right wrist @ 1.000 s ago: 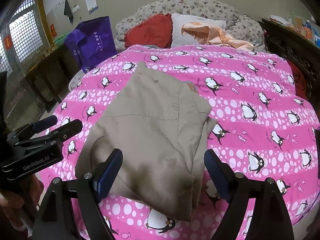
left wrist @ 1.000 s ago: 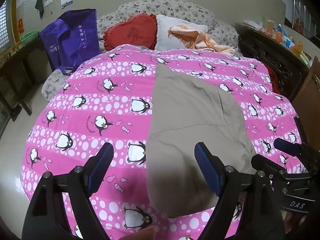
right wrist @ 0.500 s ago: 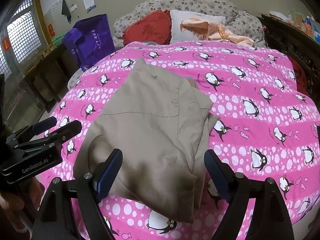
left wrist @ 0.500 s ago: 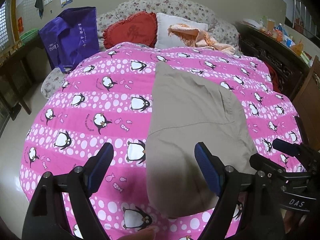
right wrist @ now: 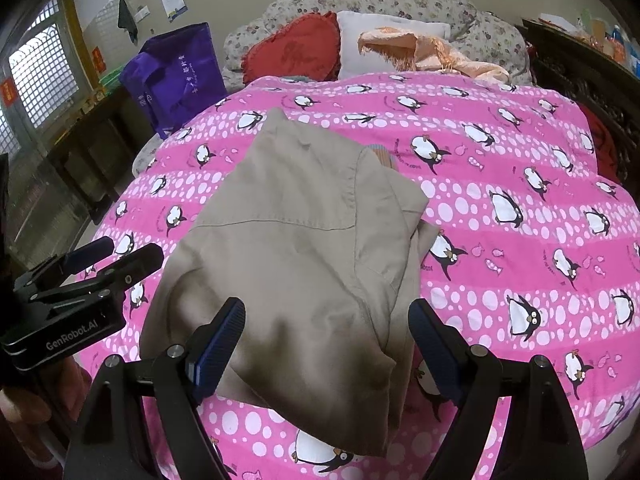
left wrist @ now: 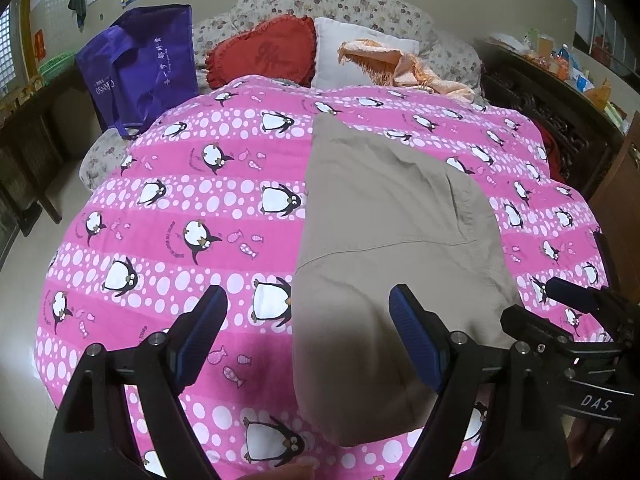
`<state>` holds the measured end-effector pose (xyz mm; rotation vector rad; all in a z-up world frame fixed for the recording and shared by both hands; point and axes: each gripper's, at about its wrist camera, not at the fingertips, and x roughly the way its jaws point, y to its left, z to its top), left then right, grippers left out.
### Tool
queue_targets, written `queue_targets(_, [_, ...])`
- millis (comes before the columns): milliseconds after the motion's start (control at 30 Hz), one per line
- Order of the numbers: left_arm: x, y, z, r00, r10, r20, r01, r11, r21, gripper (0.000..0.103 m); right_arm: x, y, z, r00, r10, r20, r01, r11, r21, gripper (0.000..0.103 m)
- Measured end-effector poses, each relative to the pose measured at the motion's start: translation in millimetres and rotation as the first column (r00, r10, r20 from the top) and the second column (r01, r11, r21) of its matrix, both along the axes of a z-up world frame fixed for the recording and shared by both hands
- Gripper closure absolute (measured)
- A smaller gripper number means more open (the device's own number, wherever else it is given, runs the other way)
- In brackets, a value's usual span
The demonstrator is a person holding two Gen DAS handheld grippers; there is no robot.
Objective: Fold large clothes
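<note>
The bed (left wrist: 168, 208), under a pink penguin quilt (right wrist: 520, 184), has wide bare stretches on both sides of the khaki garment (right wrist: 304, 248), which lies folded down its middle, near edge close to the bed's front edge. Pillows (left wrist: 280, 52) and a purple bag (left wrist: 140, 76) sit at the far end. The left gripper (left wrist: 308, 332) and right gripper (right wrist: 328, 344) hover above the garment's near end, fingers (right wrist: 218, 344) wide apart, gripping nothing.
</note>
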<state>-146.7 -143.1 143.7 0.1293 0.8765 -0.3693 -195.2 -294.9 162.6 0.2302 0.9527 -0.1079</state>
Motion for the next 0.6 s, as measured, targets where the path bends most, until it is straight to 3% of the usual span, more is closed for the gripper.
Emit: queue_targets(600, [5.6,-1.4,-6.3,1.000,-0.004,-0.011,0.004,1.000,0.009,0.020,9.0,-3.1,-6.3,1.000,-0.002,-0.016,0.002,1.000,0.012,0.018])
